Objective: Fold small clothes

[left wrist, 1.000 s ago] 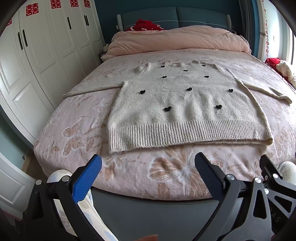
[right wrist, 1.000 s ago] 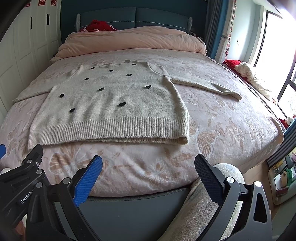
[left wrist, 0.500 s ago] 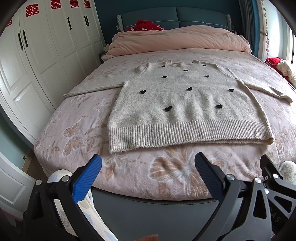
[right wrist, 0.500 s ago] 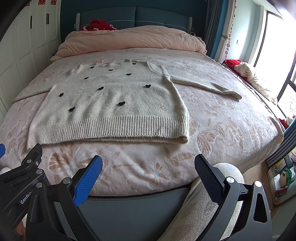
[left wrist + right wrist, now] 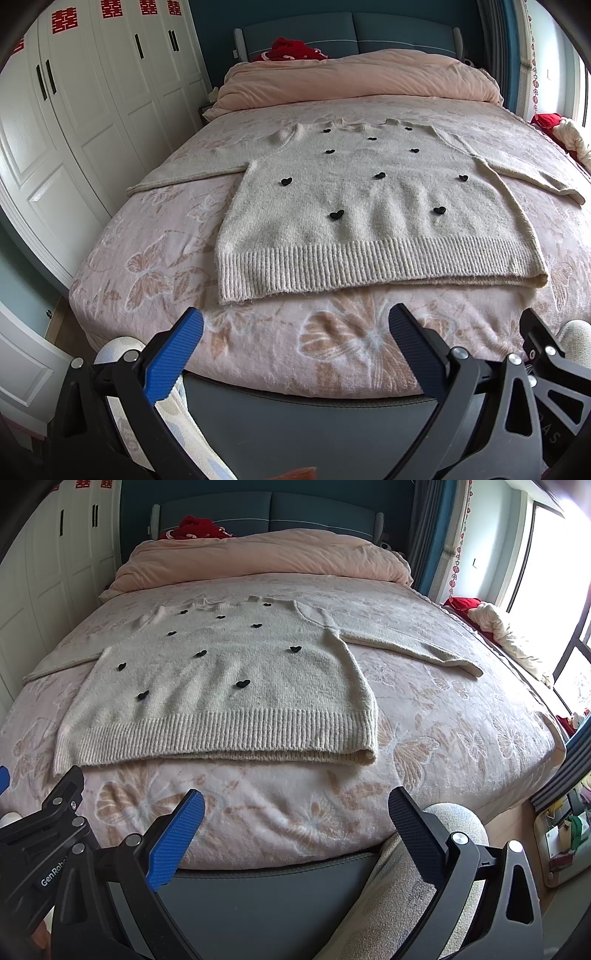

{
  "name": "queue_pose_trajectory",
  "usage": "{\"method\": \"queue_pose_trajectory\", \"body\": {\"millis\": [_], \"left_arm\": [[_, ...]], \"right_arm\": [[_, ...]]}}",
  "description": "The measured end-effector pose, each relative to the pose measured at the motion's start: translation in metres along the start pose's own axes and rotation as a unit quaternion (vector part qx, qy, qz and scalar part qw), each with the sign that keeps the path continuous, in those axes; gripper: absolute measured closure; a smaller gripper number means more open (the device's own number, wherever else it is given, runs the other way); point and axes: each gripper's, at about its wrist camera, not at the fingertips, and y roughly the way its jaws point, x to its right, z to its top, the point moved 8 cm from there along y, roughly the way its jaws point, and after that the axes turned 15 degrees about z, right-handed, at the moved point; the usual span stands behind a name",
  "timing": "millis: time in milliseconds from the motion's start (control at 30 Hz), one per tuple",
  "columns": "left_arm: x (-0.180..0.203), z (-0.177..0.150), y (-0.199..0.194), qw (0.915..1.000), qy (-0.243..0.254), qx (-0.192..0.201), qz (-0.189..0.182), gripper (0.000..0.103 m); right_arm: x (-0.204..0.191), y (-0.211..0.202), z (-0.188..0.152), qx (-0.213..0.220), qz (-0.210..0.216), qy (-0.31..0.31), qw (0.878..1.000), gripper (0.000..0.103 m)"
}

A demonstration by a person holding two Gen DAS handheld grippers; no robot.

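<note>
Cream knit, fuzzy and thick, fills the middle of both views: a sweater (image 5: 369,206) lies face up and flat on the bed (image 5: 147,266), both sleeves spread outward, the ribbed hem nearest the cameras. Laid out this way, it looks ready for a first fold, which has not begun.

At the far left of the left wrist view stand white panelled wardrobe doors (image 5: 74,122) with red paper cut-outs at the top. Next comes the left sleeve (image 5: 184,175), reaching toward the bed's left edge. The sweater's body follows, dotted with small black hearts (image 5: 337,214) in raised, soft shapes. The right sleeve (image 5: 410,642) runs toward the window side in the right wrist view.

Under it all, the bedspread is a plush pink fabric with a pale butterfly pattern; a puffy pink duvet (image 5: 354,81) is bunched at the top of the frame by the teal headboard.

Low in each frame, the left gripper (image 5: 295,332) and right gripper (image 5: 295,812) hang short of the hem, their ridged pads wide apart and holding nothing, probably so each can take a hem corner or sleeve.
</note>
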Motion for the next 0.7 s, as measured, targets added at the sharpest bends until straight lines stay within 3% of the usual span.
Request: {"method": "queue_pose_trajectory", "body": {"millis": [700], "left_arm": [[-0.0002, -0.0009, 0.0008, 1.0000, 0.001, 0.000, 0.000, 0.005]], "right_arm": [[0.0024, 0.0018, -0.0042, -0.006, 0.000, 0.002, 1.000, 0.005]]}}
